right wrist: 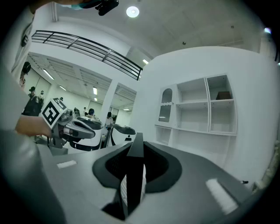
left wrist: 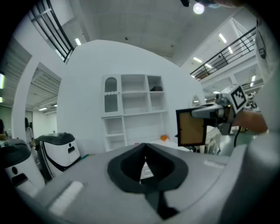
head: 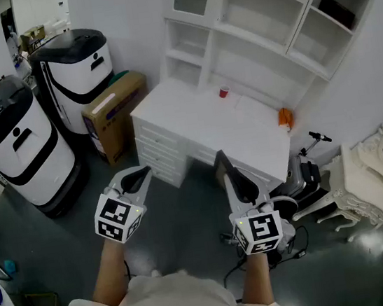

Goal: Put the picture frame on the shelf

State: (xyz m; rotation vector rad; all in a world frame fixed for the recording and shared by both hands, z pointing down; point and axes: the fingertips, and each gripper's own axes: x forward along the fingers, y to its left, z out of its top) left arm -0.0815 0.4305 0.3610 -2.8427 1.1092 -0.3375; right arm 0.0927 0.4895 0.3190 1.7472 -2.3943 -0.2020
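My right gripper [head: 242, 192] is shut on the picture frame [head: 223, 167], a thin black frame that I see edge-on above the dark floor, in front of the white desk [head: 201, 122]. From the right gripper view, the frame's black edge [right wrist: 132, 183] stands between the jaws of the right gripper [right wrist: 136, 153]. The left gripper view shows the frame's brown back [left wrist: 191, 127] at the right. My left gripper [head: 140, 173] is held to the left of it, tips together and holding nothing [left wrist: 145, 148]. The white shelf unit [head: 257, 19] stands on the desk ahead.
Two black-and-white machines [head: 20, 137] [head: 73, 66] and a cardboard box [head: 115, 113] stand at the left. A small red cup [head: 223, 92] and an orange object [head: 284, 118] are on the desk. A dark object [head: 336, 12] sits in an upper shelf bay. A white ornate chair [head: 359, 185] is at the right.
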